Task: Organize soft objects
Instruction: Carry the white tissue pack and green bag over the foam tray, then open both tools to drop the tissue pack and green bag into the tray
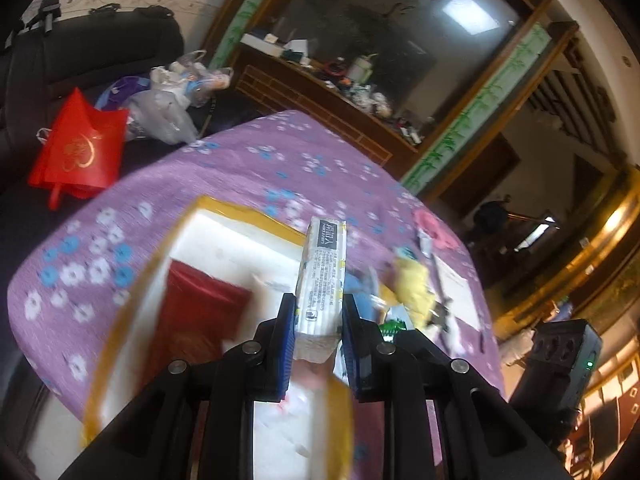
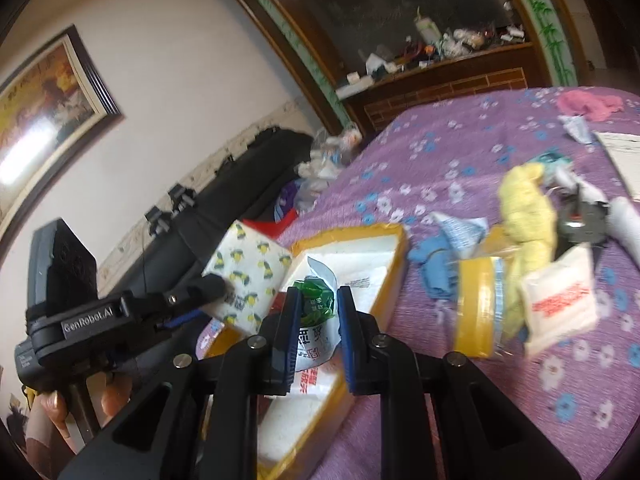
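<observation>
My left gripper (image 1: 318, 308) is shut on a white tissue pack (image 1: 322, 280) and holds it above the white foam box (image 1: 224, 236) with yellow-taped edges. The pack with its bee print (image 2: 246, 276) and the left gripper (image 2: 204, 286) also show in the right wrist view. My right gripper (image 2: 318, 300) is shut on a crumpled green and white plastic bag (image 2: 316, 300) over the same foam box (image 2: 362, 264). A red pouch (image 1: 200, 308) lies inside the box. A yellow cloth (image 2: 528, 208), a blue cloth (image 2: 434, 264) and a pink cloth (image 2: 588, 106) lie on the purple flowered bedspread (image 2: 460, 152).
A white sachet with red print (image 2: 560, 300), a roll of yellow tape (image 2: 478, 308) and a dark gadget (image 2: 580, 220) lie beside the yellow cloth. A red bag (image 1: 80, 148) and plastic bags (image 1: 168, 108) sit on the dark sofa (image 1: 80, 60). A cluttered wooden cabinet (image 1: 320, 92) stands behind.
</observation>
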Tool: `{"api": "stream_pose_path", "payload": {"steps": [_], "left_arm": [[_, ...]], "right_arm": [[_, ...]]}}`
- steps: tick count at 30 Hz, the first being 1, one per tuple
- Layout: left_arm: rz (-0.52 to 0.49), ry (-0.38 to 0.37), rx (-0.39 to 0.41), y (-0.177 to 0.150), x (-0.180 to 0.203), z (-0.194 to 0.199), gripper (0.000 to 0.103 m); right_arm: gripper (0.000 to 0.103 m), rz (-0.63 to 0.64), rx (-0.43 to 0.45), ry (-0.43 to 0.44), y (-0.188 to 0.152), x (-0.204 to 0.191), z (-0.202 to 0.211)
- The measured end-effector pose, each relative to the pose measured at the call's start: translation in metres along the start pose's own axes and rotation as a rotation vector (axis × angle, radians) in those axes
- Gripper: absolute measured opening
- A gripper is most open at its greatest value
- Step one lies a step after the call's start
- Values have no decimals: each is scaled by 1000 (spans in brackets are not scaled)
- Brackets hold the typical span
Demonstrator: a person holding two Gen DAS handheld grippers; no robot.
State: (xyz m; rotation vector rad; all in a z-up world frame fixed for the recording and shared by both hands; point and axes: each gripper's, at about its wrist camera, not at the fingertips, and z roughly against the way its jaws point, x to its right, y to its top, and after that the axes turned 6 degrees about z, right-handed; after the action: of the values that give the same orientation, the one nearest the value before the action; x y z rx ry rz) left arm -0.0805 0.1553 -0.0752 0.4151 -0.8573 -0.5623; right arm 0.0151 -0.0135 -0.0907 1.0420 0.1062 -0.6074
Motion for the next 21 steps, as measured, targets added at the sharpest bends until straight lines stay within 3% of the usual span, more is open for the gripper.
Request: {"api": "stream_pose_path", "payload": {"steps": [7,14,19,20,21], "left_arm": [[33,123,-67,40,-35,-60,21],[0,201,-84,38,-43,-91,22],[24,209,-80,36,-47,-95,23],[20,215,-72,36,-46,-94,25],[21,213,-72,35,-46,-94,33]], "right_arm": [[18,-2,-79,-57,18,1,-62],[19,-42,-115,-101,7,18,-89],[19,-48,-144,-85,5,18,-95],[19,-49,-149,-77,5,18,-96],[21,-51,-144,-74,4,17,-95]]}}
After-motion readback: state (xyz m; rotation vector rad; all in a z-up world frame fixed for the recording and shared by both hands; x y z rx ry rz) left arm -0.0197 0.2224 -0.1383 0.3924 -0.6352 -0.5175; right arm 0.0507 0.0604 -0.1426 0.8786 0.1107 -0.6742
